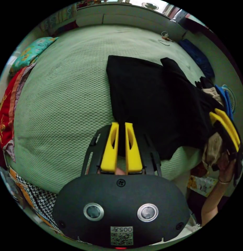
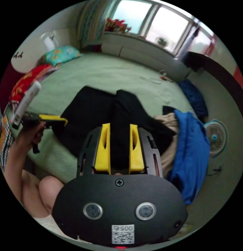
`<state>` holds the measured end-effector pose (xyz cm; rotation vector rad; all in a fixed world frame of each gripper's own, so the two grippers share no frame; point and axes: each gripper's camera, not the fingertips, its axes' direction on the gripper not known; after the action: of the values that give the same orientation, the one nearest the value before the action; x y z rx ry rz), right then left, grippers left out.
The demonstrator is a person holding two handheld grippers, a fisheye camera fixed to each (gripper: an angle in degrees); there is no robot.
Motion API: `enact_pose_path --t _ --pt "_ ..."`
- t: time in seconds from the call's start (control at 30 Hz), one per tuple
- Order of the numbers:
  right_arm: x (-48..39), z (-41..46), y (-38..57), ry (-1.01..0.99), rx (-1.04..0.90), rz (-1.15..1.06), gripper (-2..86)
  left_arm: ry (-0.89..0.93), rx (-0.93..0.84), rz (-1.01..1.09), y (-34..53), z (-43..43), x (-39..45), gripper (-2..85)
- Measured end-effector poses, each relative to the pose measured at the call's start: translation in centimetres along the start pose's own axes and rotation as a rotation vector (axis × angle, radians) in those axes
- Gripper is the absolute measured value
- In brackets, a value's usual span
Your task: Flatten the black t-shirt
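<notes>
1. Two yellow jaws of the left hand-held gripper (image 1: 121,125) stand at lower centre of the left gripper view, close together with a thin strip of dark cloth between them; whether both press on it I cannot tell.
2. Above and right of them the black cotton t-shirt (image 1: 150,102) lies spread over the pale green textured bed (image 1: 63,104), its lower edge reaching the jaws.
3. At the right edge of that view the right hand-held gripper (image 1: 226,123), yellow-jawed, sits at the shirt's right end, held by a hand (image 1: 227,164); its jaws look nearly closed.
4. A red patterned cloth (image 1: 6,117) lies at the left edge, a turquoise flowered pillow (image 1: 32,52) at upper left, and a dark blue garment (image 1: 197,57) at upper right.
5. In the right gripper view, the right hand-held gripper (image 2: 120,126) shows at lower centre, jaws apart, with a fold of the black t-shirt (image 2: 100,109) running between them; contact with the pads is unclear.
6. The shirt lies across the green bed (image 2: 113,70) in the middle of that frame.
7. At left, the left hand-held gripper (image 2: 57,120) meets the shirt's left edge.
8. A bright blue garment (image 2: 192,146) and a beige cloth (image 2: 168,123) lie to the right, with a small round fan (image 2: 215,137) at the far right.
</notes>
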<state>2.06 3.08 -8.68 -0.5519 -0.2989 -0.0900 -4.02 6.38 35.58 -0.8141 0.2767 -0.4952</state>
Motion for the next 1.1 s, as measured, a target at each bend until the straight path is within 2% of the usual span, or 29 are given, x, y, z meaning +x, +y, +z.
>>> enact_pose_path --t 0.1,0.2,0.3,0.43,0.53,0.67,0.7,0.77,0.83,0.93,1.1 --pt "-1.1 2.6 -0.8 0.056 -0.072 -0.040 5.9 0.041 0.016 -0.032 0.1 -1.3 -2.2 4.7" --pt "-0.6 5.0 -1.8 0.095 -0.182 -0.001 2.7 -0.061 0.048 -0.090 0.6 -3.0 -4.7 4.5" --pt "0.4 6.1 -2.5 0.043 -0.237 0.063 0.0 -0.116 0.067 -0.146 1.6 -4.6 -7.4 4.5" --pt "-0.5 7.9 -2.6 -0.051 -0.329 0.036 -0.7 -0.077 0.041 -0.235 3.8 -5.7 -11.1 4.7" --pt "-1.4 7.7 -2.8 -0.016 -0.312 0.005 -0.8 -0.004 0.030 -0.255 5.2 -6.4 -12.5 5.2" --pt "-0.7 7.2 -4.0 -0.057 -0.338 -0.006 -0.4 -0.157 0.109 -0.341 6.4 -8.4 -13.5 4.1" --pt "-0.3 7.0 -4.3 -0.073 -0.330 0.004 -0.2 -0.187 0.145 -0.353 6.6 -9.1 -13.7 3.4" --pt "1.6 5.2 -5.9 -0.121 -0.203 0.056 1.1 -0.138 0.186 -0.329 6.3 -9.5 -13.9 3.5" --pt "2.9 3.6 -7.5 -0.121 -0.064 0.066 4.8 -0.055 0.160 -0.257 5.1 -8.8 -13.5 6.4" --pt "4.3 2.9 -11.8 -0.088 0.073 0.046 9.8 -0.077 0.133 -0.181 3.5 -7.6 -12.3 9.3" --pt "6.4 7.9 -20.0 -0.143 -0.035 0.065 11.6 -0.086 0.112 -0.150 1.3 -6.2 -11.6 11.4"
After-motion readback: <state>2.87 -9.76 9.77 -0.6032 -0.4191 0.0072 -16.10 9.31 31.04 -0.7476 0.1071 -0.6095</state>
